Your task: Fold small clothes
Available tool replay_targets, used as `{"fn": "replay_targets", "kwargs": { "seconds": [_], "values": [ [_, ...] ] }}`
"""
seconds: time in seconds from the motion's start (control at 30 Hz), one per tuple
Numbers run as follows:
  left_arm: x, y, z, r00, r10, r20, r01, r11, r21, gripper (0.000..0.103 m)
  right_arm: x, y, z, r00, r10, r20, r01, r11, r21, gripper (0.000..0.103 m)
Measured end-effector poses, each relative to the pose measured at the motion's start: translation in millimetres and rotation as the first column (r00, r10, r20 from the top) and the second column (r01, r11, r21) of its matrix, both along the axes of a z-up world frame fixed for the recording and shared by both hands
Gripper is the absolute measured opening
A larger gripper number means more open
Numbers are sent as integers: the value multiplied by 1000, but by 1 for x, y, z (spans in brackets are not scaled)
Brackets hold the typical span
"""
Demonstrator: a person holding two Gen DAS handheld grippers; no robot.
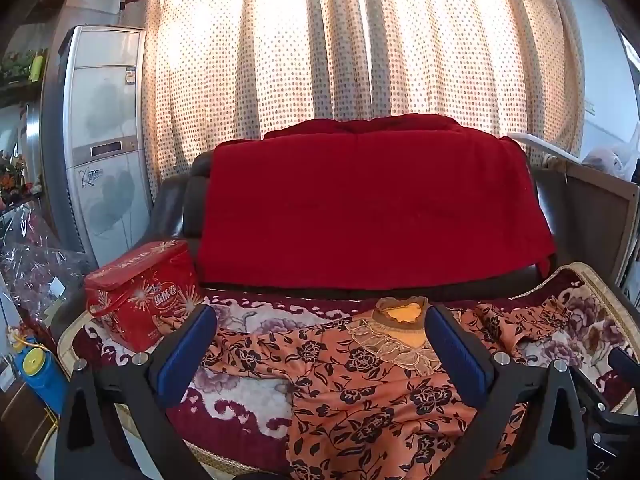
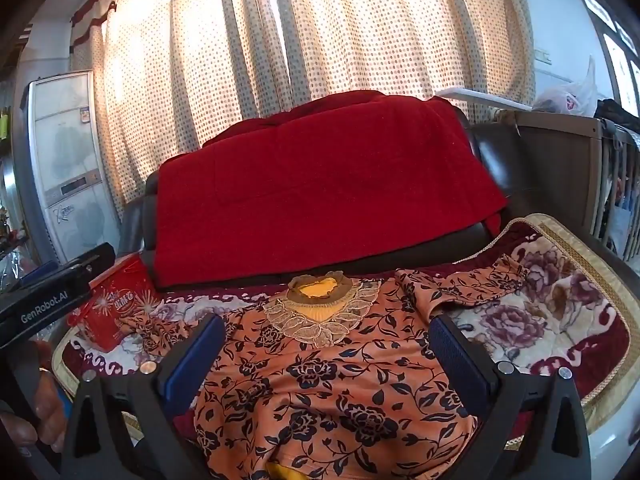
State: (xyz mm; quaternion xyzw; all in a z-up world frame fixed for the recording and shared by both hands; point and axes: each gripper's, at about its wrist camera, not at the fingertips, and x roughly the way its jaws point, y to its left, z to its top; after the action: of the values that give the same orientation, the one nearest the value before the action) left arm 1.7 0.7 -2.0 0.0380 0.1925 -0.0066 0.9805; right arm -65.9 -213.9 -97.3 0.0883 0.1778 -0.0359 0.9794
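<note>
The orange flowered top (image 1: 360, 392) lies flat on the flowery blanket (image 1: 248, 392). Both the left gripper (image 1: 320, 354) and right gripper (image 2: 328, 364) hang above it, fingers wide, holding nothing.

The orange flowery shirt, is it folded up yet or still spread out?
Spread out. The orange flowery shirt lies flat on the blanket, lace collar showing, one sleeve stretched sideways.

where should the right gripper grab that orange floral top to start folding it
Grip the right sleeve near its cuff, coming from above. It lies flat, spread out to the side of the orange floral top on the floral blanket, free of the body, so it can swing across. The right gripper is open.
</note>
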Motion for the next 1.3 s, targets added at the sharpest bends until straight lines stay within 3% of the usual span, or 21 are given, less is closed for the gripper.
{"fn": "replay_targets", "kwargs": {
  "seconds": [1.3],
  "values": [
    [36, -4, -19, 1000, 28, -5, -28, 1000, -14, 103, 35, -8, -18, 999, 7, -37, -7, 1000, 12, 103]
  ]
}}
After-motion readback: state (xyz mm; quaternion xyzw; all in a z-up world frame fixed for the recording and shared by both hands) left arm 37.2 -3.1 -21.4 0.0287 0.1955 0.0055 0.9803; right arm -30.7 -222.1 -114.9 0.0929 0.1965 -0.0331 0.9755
